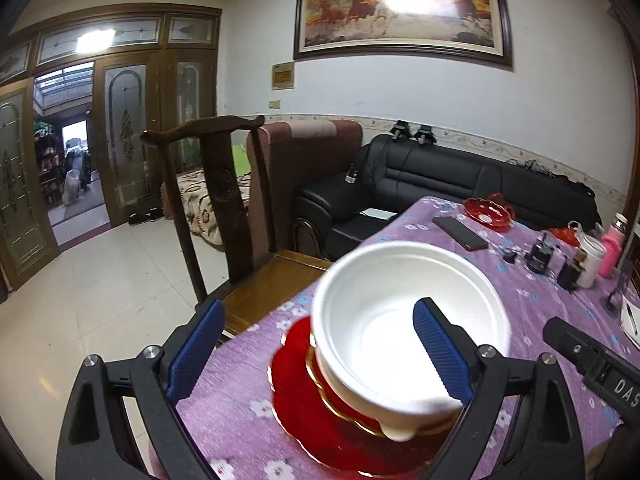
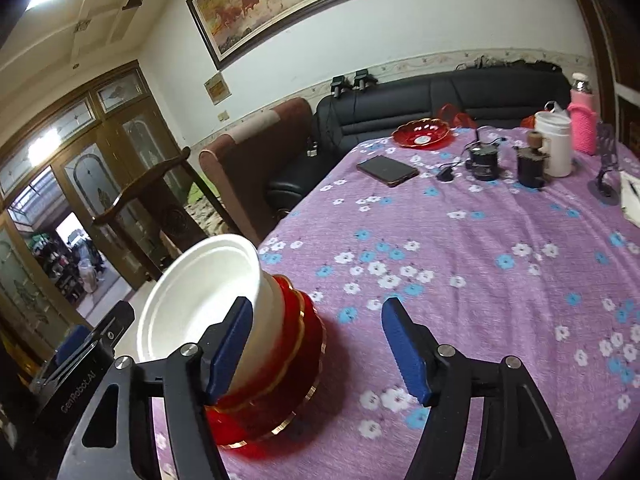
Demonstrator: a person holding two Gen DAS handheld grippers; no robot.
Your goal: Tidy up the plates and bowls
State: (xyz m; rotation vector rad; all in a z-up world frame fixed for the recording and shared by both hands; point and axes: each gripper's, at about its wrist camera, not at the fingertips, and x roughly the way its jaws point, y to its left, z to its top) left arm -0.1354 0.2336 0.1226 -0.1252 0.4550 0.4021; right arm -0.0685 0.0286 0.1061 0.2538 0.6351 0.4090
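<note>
The white bowl [image 1: 400, 320] sits stacked on the red plates [image 1: 312, 412], both grippers [image 1: 320, 348] [image 2: 316, 344] are apart and holding nothing, so next fetch the far red dish [image 2: 422, 134].

white bowl [image 1: 400, 320] motion-blurred, hides most of the red dishes [image 1: 316, 412] stacked under it. Left gripper's right finger [image 1: 440, 352] covers part of the bowl. Far-end jars too small to identify.

White wall [image 1: 248, 60], horse painting [image 1: 404, 10], black sofa [image 1: 440, 176], wooden chair [image 1: 224, 184]
</note>
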